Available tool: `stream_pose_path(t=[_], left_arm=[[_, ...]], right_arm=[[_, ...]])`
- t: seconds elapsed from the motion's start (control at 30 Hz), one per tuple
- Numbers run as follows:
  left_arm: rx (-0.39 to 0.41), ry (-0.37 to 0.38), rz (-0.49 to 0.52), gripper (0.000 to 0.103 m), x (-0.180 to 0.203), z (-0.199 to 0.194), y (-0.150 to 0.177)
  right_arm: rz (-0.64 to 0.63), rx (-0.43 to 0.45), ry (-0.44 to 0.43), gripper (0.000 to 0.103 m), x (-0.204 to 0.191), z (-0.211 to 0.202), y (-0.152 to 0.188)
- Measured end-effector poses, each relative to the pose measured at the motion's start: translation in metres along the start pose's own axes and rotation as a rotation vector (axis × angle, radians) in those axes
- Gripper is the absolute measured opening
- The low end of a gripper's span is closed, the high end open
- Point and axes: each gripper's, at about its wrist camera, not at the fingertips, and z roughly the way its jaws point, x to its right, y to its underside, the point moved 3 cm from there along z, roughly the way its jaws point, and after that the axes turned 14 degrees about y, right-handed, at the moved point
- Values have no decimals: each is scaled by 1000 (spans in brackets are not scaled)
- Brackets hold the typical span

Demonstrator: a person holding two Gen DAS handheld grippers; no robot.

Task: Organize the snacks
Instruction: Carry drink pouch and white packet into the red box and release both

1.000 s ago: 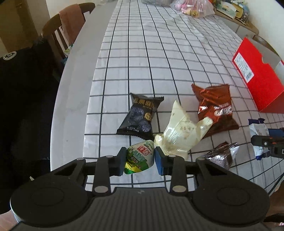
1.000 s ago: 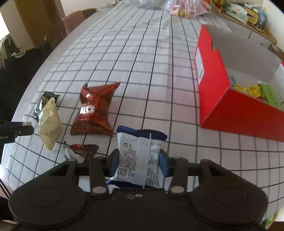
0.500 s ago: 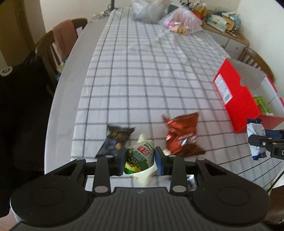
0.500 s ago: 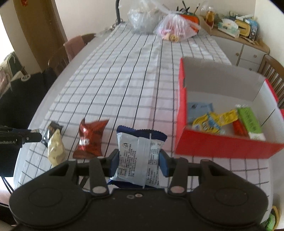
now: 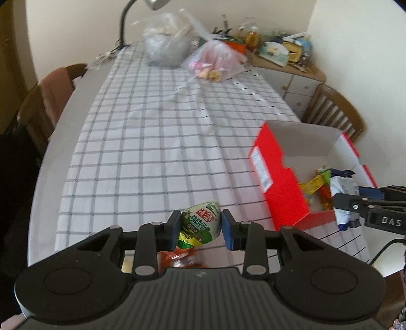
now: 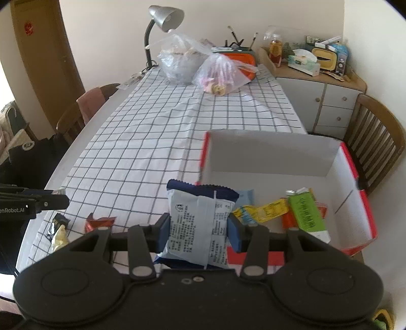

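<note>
L gripper (image 5: pixel 200 226) pinches a green-and-white snack pouch (image 5: pixel 200 225) btwn its blue pads, held up in the air over the near edge of the checked tablecloth (image 5: pixel 157 142), to the left of the red cardboard box (image 5: pixel 284 187). A reddish packet shows blurred just below the pouch, behind the gripper body.

R gripper (image 6: pixel 200 232) is clamped on a pale-blue snack packet (image 6: pixel 199 228) w/ dark-blue ends, held upright above the near-left corner of the red cardboard box (image 6: pixel 365 218). In the box: a light-blue packet behind the held one, a yellow wrapper (image 6: pixel 264 210), a green bar (image 6: pixel 305 210) lying over an orange packet.

Left of the box, on the cloth near its front edge: a red-brown foil packet (image 6: pixel 97 222), a cream pouch (image 6: pixel 59 237), a black packet (image 6: pixel 57 220) touching the cream one.

Far end of cloth, beyond the box: two clear plastic bags (image 6: pixel 200 66), a silver desk lamp (image 6: pixel 162 20).
</note>
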Motion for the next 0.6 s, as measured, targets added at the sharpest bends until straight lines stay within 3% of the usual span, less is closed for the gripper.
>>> stream_pose_path(t=[0.6], left_arm=[[-24,74,105,33,119,88,-54]], right_arm=[[15,-14,49,45,105,42,-22]])
